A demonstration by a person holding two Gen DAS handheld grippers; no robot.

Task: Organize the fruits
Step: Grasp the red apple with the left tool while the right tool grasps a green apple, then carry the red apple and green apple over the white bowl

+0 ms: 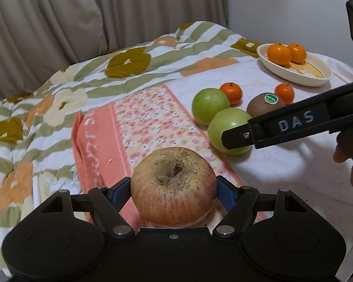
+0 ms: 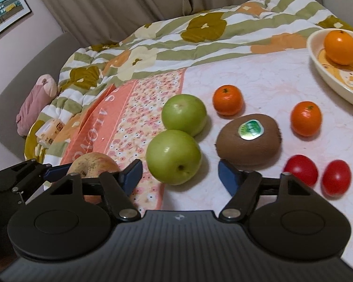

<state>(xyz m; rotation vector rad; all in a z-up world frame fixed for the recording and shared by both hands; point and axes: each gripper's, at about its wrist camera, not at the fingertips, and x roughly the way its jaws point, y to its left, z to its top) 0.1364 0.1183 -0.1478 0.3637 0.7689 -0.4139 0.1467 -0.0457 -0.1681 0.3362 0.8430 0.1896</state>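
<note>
In the left wrist view, the left gripper (image 1: 174,189) sat at six o'clock with its blue pads (image 1: 226,193) pinching a russeted red apple (image 1: 173,186) from both sides, stem end up, over the peach floral cloth (image 1: 138,122). In the right wrist view, the right gripper (image 2: 180,172) stood at six o'clock with its jaws spread, the near green apple (image 2: 173,157) lying just ahead between the two blue fingertips (image 2: 226,175), neither of which plainly touched it. A second green apple (image 2: 184,114) touched the first at about twelve o'clock from it. The kiwi (image 2: 249,139), bearing a green sticker, lay just beside at two o'clock of the gripper, and two red tomatoes (image 2: 316,172) sat side by side at three o'clock. Farther off, one tangerine (image 2: 227,99) rested at one o'clock beyond the kiwi and another tangerine (image 2: 306,118) at two o'clock. Farthest, toward the upper right, a cream oval dish (image 2: 327,80) held two oranges (image 2: 340,47). A striped flower-print quilt (image 2: 153,49) was bunched at eleven o'clock, with beige curtains (image 2: 129,2) behind it
</note>
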